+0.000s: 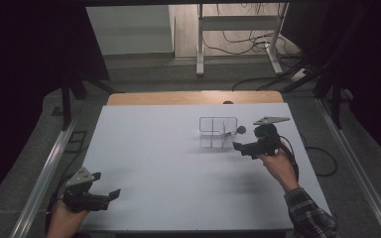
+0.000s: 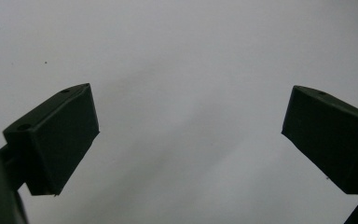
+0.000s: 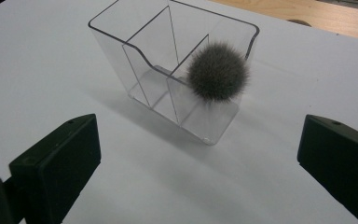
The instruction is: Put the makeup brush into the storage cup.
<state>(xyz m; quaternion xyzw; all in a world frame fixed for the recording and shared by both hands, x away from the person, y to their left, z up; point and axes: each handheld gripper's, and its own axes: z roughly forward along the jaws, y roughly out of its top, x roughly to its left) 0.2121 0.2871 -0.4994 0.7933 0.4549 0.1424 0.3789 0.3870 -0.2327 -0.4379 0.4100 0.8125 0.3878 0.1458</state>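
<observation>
A: What's on the left?

B: The left tool (image 1: 110,194) sits near the front left corner of the white table (image 1: 168,168), jaws spread wide with nothing between them.

A: And further right?

B: A clear divided organizer (image 3: 177,65) stands right of centre toward the far side, a grey fluffy ball (image 3: 218,71) resting in its front compartment. The right tool (image 1: 238,146) is just beside it, jaws spread apart, empty.
</observation>
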